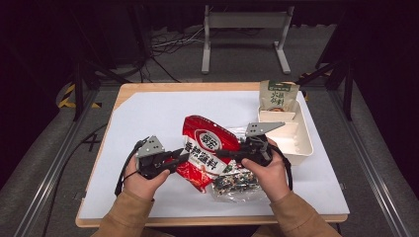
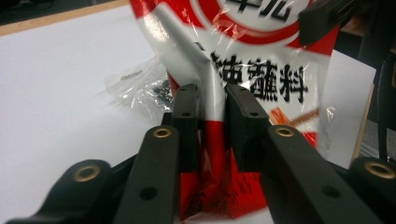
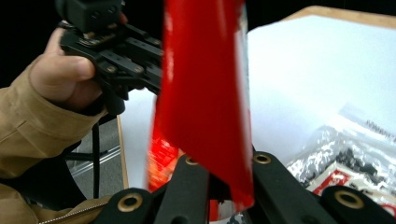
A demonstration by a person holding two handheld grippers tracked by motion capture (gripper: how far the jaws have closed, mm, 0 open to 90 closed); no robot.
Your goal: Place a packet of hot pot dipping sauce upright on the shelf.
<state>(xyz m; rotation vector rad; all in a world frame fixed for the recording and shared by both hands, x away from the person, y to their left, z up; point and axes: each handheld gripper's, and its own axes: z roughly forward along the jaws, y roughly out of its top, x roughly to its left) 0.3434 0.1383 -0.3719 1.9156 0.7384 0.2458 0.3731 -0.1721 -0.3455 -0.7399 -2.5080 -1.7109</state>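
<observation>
A red-and-white printed bag [image 1: 207, 148] is held up off the white mat between both grippers. My left gripper [image 1: 183, 159] grips its left edge; in the left gripper view a creased fold of the bag [image 2: 261, 74] runs between the pads of that gripper [image 2: 213, 100]. From the right, my right gripper [image 1: 222, 153] is shut on the opposite edge. In the right gripper view the red film [image 3: 205, 93] rises straight out of its closed jaws [image 3: 224, 163], hiding the tips. The left hand and its gripper [image 3: 116, 51] show beyond.
A clear bag of dark pieces [image 1: 234, 182] lies under the red bag near the front edge. A green pouch [image 1: 279, 95] stands in a cream tray [image 1: 301, 143] at the right. The white mat [image 1: 148, 113] covers the wooden table.
</observation>
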